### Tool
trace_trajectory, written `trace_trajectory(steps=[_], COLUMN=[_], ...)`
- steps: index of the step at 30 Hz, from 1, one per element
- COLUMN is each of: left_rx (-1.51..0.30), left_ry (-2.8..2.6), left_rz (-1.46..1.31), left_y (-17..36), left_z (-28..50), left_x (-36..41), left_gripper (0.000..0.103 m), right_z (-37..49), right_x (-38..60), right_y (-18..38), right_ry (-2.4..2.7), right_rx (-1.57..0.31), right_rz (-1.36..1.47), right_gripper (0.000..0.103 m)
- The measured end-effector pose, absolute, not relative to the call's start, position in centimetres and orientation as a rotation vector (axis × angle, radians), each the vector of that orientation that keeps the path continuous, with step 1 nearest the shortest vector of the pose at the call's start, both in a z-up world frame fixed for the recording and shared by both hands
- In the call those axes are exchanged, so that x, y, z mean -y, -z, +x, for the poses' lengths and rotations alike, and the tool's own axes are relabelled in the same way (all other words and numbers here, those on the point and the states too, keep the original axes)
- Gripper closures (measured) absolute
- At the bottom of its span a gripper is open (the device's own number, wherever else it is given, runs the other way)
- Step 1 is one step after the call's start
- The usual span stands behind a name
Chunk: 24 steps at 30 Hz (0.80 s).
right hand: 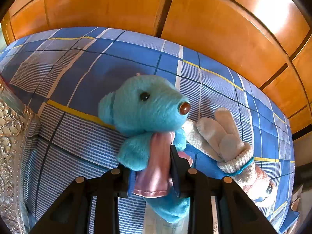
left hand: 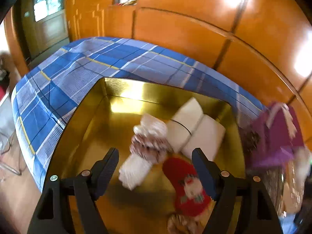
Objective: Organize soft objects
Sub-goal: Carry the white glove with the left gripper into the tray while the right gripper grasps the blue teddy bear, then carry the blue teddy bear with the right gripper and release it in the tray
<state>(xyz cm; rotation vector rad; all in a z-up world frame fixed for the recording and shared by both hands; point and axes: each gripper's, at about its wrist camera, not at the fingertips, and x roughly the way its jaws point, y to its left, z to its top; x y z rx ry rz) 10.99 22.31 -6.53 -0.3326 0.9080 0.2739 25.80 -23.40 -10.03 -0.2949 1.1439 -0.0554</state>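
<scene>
Left wrist view: your left gripper (left hand: 156, 165) hangs with jaws wide and empty over a gold box (left hand: 81, 128). Between and beyond them lie one red sock (left hand: 187, 187), one striped sock (left hand: 146, 148) and two white pads (left hand: 195, 130).

Right wrist view: your right gripper (right hand: 152, 167) has its jaws narrow, clamped on one blue teddy bear (right hand: 144, 109). One white glove (right hand: 220, 134) lies right of them on the bed (right hand: 78, 74).

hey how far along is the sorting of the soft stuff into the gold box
Done: the gold box already holds white folded cloths, a striped sock and a red Santa stocking; the left gripper hangs open above them. In hand: the right gripper is clamped on the blue teddy bear. Left: a white glove on the plaid bedsheet.
</scene>
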Motion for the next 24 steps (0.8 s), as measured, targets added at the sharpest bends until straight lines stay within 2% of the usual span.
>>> trace_trajectory(steps=[11, 24], left_rx=[-0.902, -0.868], left_ry=[-0.131, -0.081], left_rz=[-0.245, -0.197], left_y=[5.6, 4.7], left_z=[6.2, 3.9], left_x=[-17.0, -14.6], left_gripper=[0.024, 0.023], right_z=[28.1, 27.5], right_x=[24.4, 23.5], right_y=[8.8, 8.0], right_ry=[0.041, 0.045], right_rx=[-1.203, -1.219], right_rz=[-0.175, -0.124], right_gripper=[0.076, 0.076])
